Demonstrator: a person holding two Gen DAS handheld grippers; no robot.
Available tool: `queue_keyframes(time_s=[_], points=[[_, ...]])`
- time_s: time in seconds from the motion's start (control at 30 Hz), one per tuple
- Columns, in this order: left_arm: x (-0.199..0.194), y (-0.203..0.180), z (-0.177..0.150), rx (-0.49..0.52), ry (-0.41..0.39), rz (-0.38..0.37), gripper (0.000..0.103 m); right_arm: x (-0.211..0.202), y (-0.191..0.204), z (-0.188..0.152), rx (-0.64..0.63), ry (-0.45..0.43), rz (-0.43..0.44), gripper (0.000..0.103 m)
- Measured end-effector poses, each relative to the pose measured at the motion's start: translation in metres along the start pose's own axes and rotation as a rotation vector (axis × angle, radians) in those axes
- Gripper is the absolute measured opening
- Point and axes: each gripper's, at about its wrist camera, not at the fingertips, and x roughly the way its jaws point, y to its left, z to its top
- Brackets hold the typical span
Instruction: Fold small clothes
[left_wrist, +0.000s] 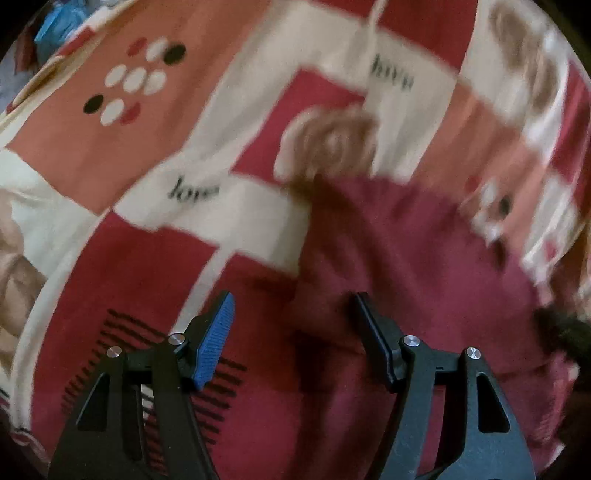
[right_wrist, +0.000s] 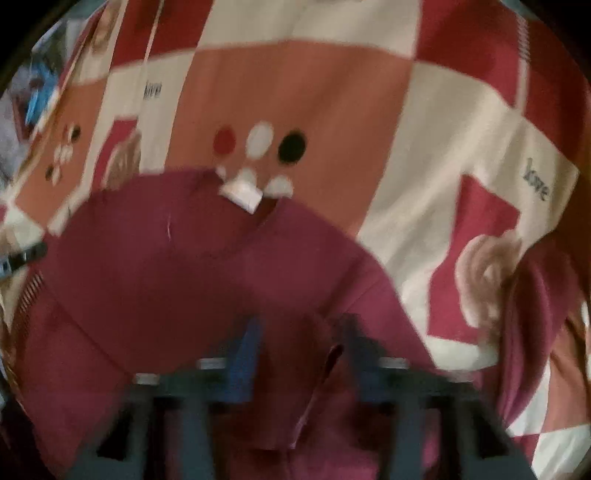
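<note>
Maroon garment (right_wrist: 192, 266) on a patchwork bedspread (right_wrist: 332, 96), blurred.
Left gripper (left_wrist: 291, 317) gapes empty; right gripper (right_wrist: 299, 339) smeared, grip unreadable.

Lighting: dim, warm, even; no glare. My left view: motion-smeared toward the right, sharper at left. My right view: blurred throughout, foreground softest. Both: fisheye-bowed, corners black.

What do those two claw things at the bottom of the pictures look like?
The left gripper is a black frame with triangular cut-outs and silver pivot bolts. One finger has a ribbed blue pad; the other is black. The right gripper, though blurred, looks the same.
</note>
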Motion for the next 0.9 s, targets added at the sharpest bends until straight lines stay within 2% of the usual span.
queue_keyframes(time_s=[0.07, 0.1, 0.17, 0.27, 0.37, 0.4, 0.5, 0.6, 0.77, 0.9], points=[[0.011, 0.0, -0.005, -0.019, 0.027, -0.009, 0.07, -0.005, 0.0, 0.001, -0.026, -0.074, -0.119, 0.011], [0.011, 0.001, -0.006, -0.025, 0.012, -0.007, 0.071, -0.001, -0.004, 0.0, 0.003, -0.07, -0.14, 0.011], [0.009, -0.002, -0.004, -0.016, 0.013, 0.007, 0.071, 0.009, -0.017, -0.001, 0.088, -0.023, -0.07, 0.011], [-0.006, -0.004, -0.004, -0.023, -0.04, -0.004, 0.07, -0.014, -0.021, -0.009, 0.159, -0.058, -0.003, 0.014], [-0.021, -0.009, -0.005, -0.01, -0.084, -0.036, 0.07, -0.039, -0.031, -0.022, 0.188, -0.092, 0.022, 0.053], [-0.025, -0.011, -0.007, -0.009, -0.095, -0.047, 0.07, -0.048, -0.041, -0.028, 0.21, -0.115, 0.008, 0.055], [-0.037, -0.012, -0.007, -0.021, -0.139, -0.059, 0.07, -0.067, -0.077, -0.037, 0.277, -0.138, -0.042, 0.055], [-0.04, -0.01, -0.005, -0.039, -0.147, -0.075, 0.07, -0.073, -0.133, -0.042, 0.39, -0.121, -0.122, 0.055], [-0.033, -0.014, -0.002, -0.044, -0.116, -0.086, 0.07, -0.053, -0.165, -0.025, 0.442, -0.097, -0.119, 0.055], [-0.028, -0.018, -0.001, -0.025, -0.109, -0.084, 0.07, -0.006, -0.181, 0.002, 0.467, -0.032, -0.205, 0.055]])
